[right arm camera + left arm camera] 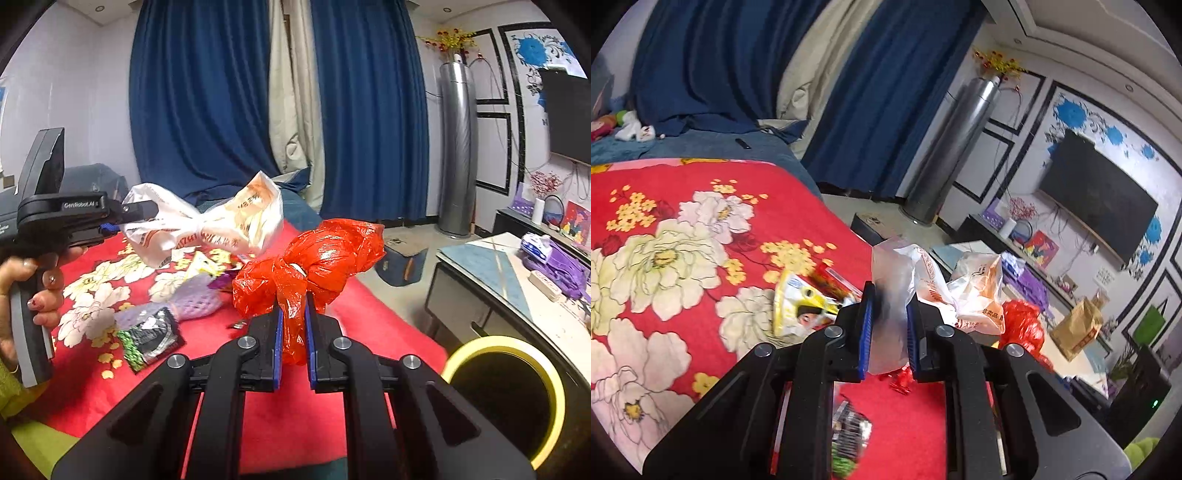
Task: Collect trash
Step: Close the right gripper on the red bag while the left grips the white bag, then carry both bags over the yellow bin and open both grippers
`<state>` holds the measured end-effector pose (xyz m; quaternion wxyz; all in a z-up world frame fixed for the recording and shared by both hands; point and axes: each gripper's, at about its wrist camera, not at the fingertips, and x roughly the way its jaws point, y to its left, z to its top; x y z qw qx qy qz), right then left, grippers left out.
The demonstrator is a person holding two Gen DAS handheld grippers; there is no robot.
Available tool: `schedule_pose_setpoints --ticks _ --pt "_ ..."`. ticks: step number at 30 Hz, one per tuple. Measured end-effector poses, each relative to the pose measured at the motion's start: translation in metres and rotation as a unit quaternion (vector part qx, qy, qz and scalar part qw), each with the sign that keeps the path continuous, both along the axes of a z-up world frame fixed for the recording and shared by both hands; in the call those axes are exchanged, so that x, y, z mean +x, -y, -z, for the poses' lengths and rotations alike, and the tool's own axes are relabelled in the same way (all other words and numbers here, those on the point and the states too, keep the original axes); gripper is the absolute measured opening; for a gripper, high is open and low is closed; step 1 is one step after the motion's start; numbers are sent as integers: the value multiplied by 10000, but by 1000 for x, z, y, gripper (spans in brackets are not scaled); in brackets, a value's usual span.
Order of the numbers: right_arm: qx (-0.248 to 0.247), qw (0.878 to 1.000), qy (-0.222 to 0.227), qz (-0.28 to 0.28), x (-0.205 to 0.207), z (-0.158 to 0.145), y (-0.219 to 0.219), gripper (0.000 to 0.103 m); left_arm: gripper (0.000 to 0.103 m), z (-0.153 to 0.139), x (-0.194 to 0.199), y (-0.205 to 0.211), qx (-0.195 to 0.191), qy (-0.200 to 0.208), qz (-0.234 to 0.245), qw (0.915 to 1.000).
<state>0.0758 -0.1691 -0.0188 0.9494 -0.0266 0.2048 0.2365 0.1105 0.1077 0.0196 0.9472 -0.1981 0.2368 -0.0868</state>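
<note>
Holding both tools raised over the bed (325, 413), we point each one slightly downward. On the left, a hand (35, 284) wraps the black grip, and our left gripper (889, 325) is clenched on the white bag (964, 295), whose clear neck runs up between the blue pads (866, 332); the printed bulk hangs just beyond the fingertips, off the blanket (665, 266). Under it lie a yellow wrapper (798, 310) and a green packet (147, 339) on the red floral cover. Further right, our right gripper (293, 332) is clenched on the red bag (314, 262): its twisted tail sits between the pads (279, 339) and the knotted bundle stands above the tips, clear of the bed. A yellow-rimmed bin (509, 402) stands at the lower right, beside the desk (480, 266).
</note>
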Motion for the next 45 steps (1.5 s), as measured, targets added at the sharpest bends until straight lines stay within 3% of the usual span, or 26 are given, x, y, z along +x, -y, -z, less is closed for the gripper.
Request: schedule_pose_setpoints --ticks 25,37,45 --pt "27 9911 -56 1330 -2 1 123 10 10 21 35 135 616 -307 817 9943" --pt "279 9710 -359 2346 4 18 187 10 10 43 53 207 891 -440 1326 9862" --pt "238 9648 -619 2544 14 37 198 10 11 66 59 258 1244 -507 1556 9786"
